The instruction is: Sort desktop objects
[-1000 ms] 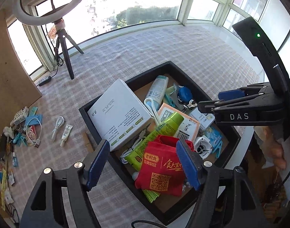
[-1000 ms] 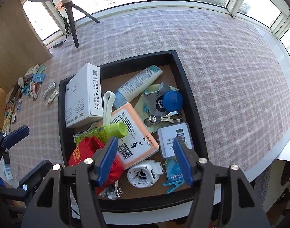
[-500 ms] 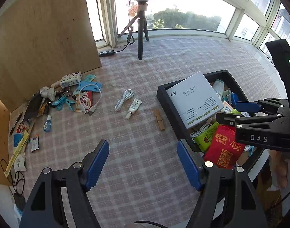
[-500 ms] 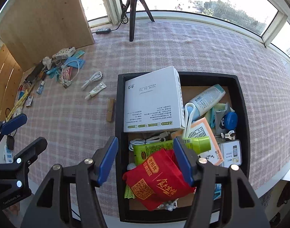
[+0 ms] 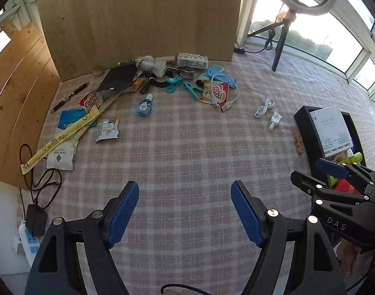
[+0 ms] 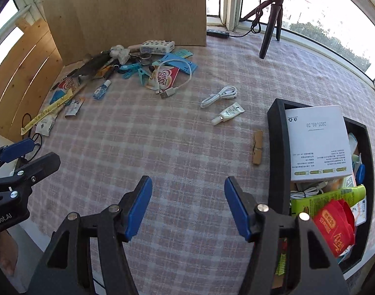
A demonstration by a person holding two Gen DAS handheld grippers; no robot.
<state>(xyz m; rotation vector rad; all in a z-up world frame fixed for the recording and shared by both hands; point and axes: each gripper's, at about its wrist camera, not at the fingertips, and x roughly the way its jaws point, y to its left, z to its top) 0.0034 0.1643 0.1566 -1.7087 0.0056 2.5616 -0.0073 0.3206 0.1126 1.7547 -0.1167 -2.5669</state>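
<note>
My right tongs (image 6: 187,206) hang spread and empty. The clothespin (image 6: 257,147) lies just beyond them to the right, long axis near-to-far. My left tongs (image 5: 185,211), opening and empty, sit farther off.

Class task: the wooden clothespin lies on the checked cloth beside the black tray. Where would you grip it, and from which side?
Grip the wooden clothespin across its narrow width, near mid-length, coming from above. It lies flat, alongside the black tray but apart from it, so a finger should fit on each long side.

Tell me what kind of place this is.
Probably a sunlit home balcony or sunroom set up for recording: curved windows, a ring light tripod, and a checked tablecloth strewn with household clutter beside a black tray.
</note>
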